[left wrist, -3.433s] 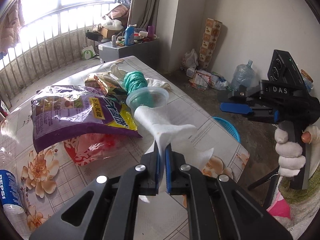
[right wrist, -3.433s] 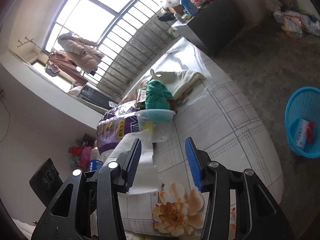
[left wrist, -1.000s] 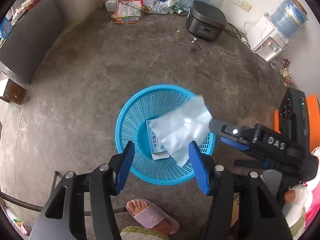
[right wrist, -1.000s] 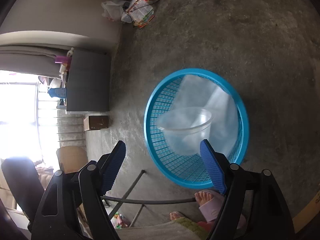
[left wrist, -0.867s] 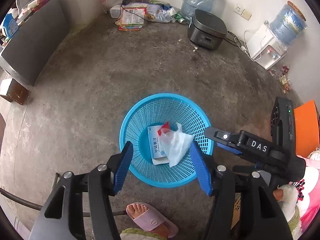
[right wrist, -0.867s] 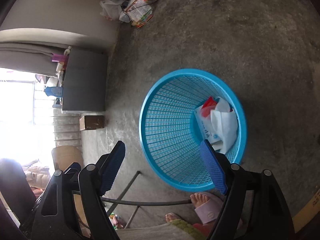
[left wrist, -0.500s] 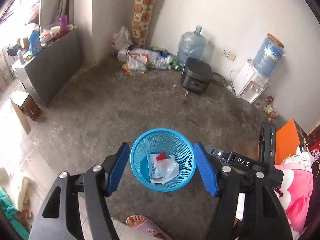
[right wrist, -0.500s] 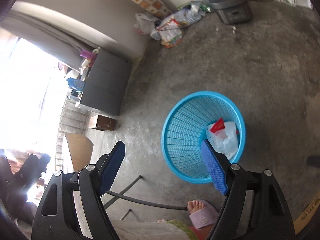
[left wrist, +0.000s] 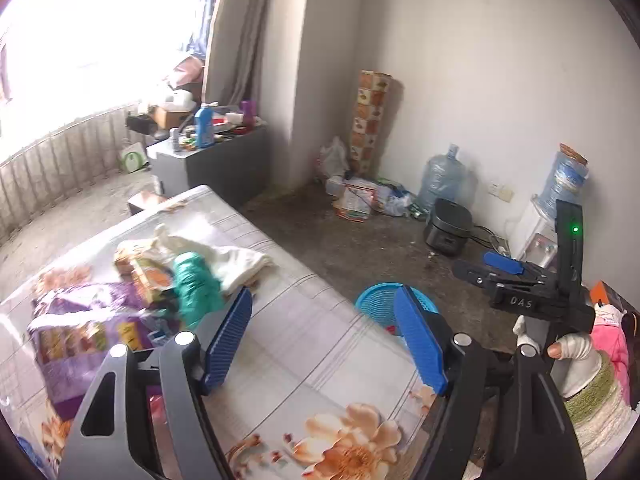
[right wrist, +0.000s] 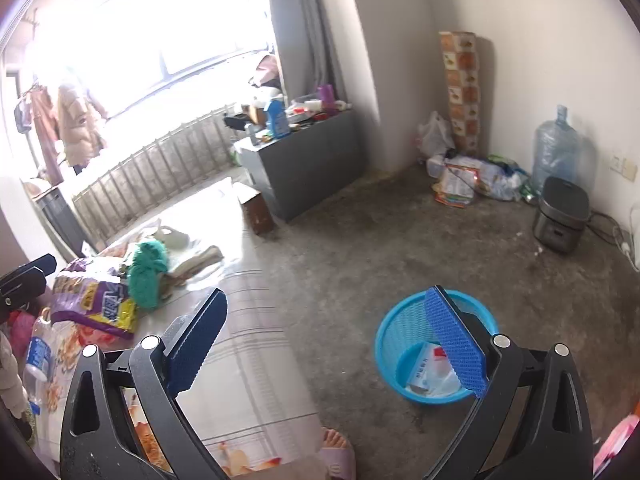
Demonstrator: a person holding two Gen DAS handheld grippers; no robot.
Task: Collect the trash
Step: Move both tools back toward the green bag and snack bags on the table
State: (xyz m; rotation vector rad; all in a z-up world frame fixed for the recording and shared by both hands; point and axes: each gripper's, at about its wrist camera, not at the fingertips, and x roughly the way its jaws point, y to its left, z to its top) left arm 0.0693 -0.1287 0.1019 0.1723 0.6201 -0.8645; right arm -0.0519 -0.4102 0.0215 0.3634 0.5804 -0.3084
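While litter crowds the table (left wrist: 304, 344), both grippers (fingers opening) hold nothing.

Table to the left, basket on the floor to the right

A table (right wrist: 256, 360) is lying ahead and left of the right gripper (right wrist: 332, 344), with a snack bag (right wrist: 96, 304), a bundle of cloth (right wrist: 148, 268) and a towel (right wrist: 196, 260) sitting on its far part, and a bottle (right wrist: 38, 356) lying at its left edge. A basket (right wrist: 404, 332) is standing on the floor just right of the table, holding a box (right wrist: 420, 372) and wrappers. A cabinet (right wrist: 304, 164) is standing farther ahead, and a cooker (right wrist: 560, 220) is sitting far right.
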